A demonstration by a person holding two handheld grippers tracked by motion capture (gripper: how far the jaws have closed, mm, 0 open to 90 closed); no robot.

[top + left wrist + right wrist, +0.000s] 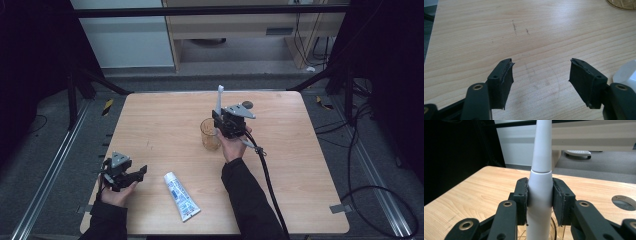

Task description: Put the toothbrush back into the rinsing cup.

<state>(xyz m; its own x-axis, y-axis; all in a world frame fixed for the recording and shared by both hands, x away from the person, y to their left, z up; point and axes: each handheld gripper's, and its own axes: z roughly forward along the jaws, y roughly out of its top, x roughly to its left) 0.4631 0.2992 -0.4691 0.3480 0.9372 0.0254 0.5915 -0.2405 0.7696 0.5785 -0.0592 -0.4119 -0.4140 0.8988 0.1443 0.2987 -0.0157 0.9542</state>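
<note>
A: Which way does our slim white plastic electric toothbrush [539, 185] point?

B: Straight up, its long axis upright, its narrow neck rising above our right gripper [539, 202]. Both black pads press its thicker body from either side, so we grip it firmly.

A: And where is it on the table?

B: Over the clear amber glass cup [209, 134] near the middle of the light wooden table [300, 170], its lower end inside the rim.

A: Our left gripper [541, 82]?

B: Jaws wide apart on bare wood, holding nothing; the white-and-blue toothpaste tube [181, 196] lies just beside it.
</note>
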